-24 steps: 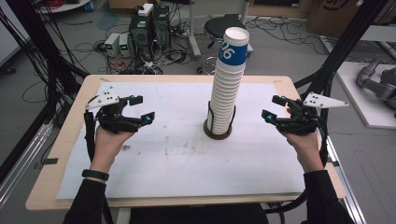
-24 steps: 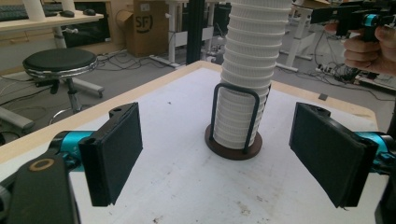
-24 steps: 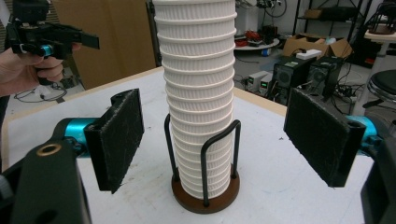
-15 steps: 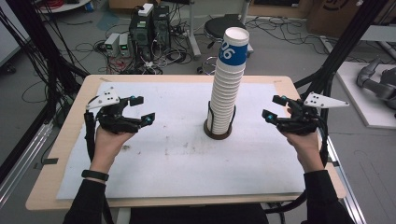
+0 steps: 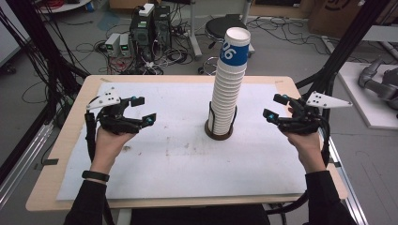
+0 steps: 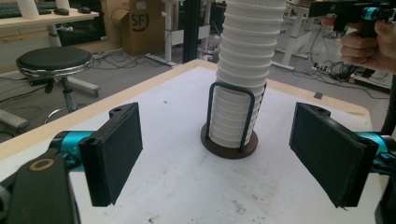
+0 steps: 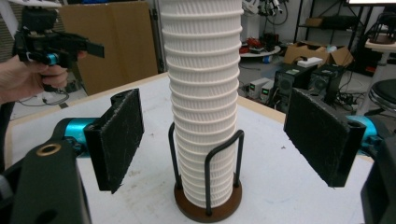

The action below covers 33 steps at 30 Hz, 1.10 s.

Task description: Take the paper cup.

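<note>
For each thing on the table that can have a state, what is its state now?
Cup stack: upright, nested, in its holder.
Holder: standing on the table, wire loops around the lowest cups.
Left gripper: open, holding nothing, apart from the stack.
Right gripper: open, holding nothing, apart from the stack.

Tall white ribbed cup stack (image 5: 228, 86) upright in wire holder (image 5: 219, 130), mid-table.

In the left gripper view, the left gripper (image 6: 219, 158) held its two black jaws wide apart with nothing between the pads. Beyond them a tall stack of white ribbed cups (image 6: 243, 74) stood upright in a black wire holder (image 6: 231, 140) on a round dark base, resting on the white table (image 6: 163, 196). The right gripper (image 6: 355, 16), held in a hand, showed at the upper right, well apart from the stack.
</note>
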### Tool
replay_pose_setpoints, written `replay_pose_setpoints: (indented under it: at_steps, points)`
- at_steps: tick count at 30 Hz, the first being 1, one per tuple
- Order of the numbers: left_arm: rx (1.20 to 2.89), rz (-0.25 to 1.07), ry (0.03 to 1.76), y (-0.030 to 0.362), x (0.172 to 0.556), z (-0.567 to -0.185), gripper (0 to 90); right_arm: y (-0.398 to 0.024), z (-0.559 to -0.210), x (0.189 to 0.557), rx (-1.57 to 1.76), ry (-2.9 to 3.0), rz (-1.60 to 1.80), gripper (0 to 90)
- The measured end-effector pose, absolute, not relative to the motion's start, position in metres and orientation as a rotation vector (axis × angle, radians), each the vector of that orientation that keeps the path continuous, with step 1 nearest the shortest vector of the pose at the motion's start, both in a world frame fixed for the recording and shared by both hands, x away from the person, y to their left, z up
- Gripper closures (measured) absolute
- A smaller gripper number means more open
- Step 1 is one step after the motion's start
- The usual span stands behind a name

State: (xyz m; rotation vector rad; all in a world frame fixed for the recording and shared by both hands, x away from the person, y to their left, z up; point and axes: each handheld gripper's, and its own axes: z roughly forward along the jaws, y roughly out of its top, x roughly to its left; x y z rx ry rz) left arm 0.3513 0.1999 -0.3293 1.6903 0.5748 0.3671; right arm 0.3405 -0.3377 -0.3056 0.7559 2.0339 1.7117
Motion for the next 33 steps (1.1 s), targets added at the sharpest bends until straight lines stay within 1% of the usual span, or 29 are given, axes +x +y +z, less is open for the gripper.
replay_pose_setpoints:
  at_steps: [12,33]
  points:
    - [1.685,0.364,0.567,0.199,0.35,-0.326,17.1,-0.323,-0.287,0.348,0.708,2.049,1.717,19.4]
    - [1.695,0.343,0.555,0.196,0.352,-0.326,17.1,-0.286,-0.263,0.385,0.681,2.093,1.686,19.4]
